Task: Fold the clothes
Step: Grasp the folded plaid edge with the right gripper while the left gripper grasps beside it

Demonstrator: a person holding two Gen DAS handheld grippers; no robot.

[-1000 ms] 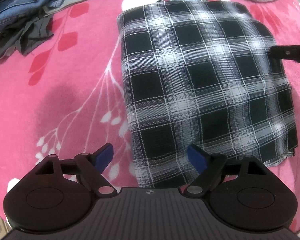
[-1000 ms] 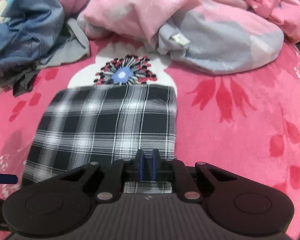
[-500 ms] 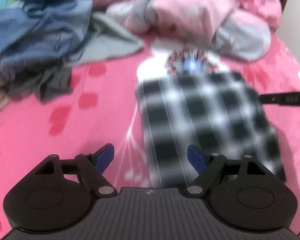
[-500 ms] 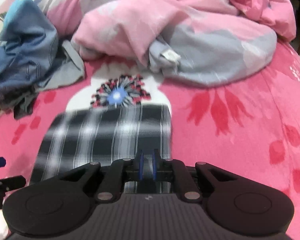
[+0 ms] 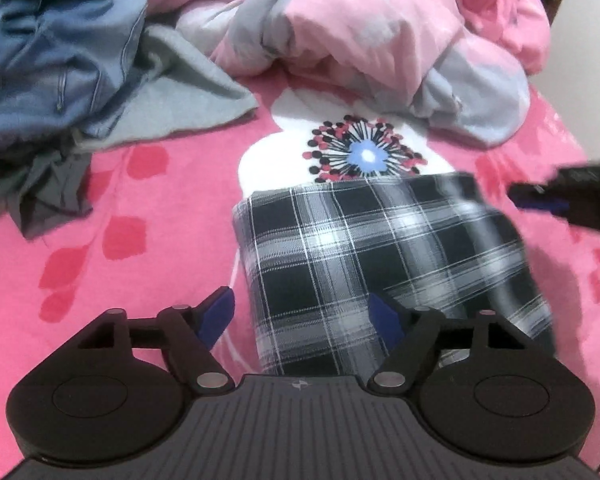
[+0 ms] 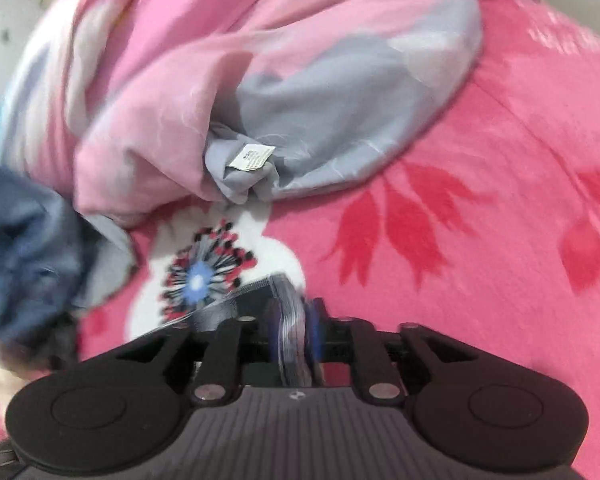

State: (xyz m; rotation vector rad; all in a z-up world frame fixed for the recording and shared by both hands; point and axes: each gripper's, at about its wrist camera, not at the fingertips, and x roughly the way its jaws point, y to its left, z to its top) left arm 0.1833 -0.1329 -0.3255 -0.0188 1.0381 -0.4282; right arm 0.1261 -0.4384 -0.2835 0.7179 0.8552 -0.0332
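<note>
left gripper (image 5: pixel 300 316) fingers spread wide above plaid cloth (image 5: pixel 360 248) on pink blanket (image 5: pixel 160 184); right gripper (image 6: pixel 296 340) at 3 o'clock, fingers clamped on cloth edge

I get heavy motion blur in right wrist view, plaid cloth (image 6: pixel 292 320) mostly hidden behind right gripper (image 6: pixel 296 332), and jeans pile (image 5: pixel 52 48) cut off at the left edge.

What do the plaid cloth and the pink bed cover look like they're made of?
The plaid cloth looks like thin woven fabric, probably cotton or a blend: matte, crisp check lines, and it bunches easily between the right gripper pads. The pink bed cover looks like plush fleece: soft, slightly fuzzy sheen, with softly blurred print edges. Neither is certain from sight alone.
</note>
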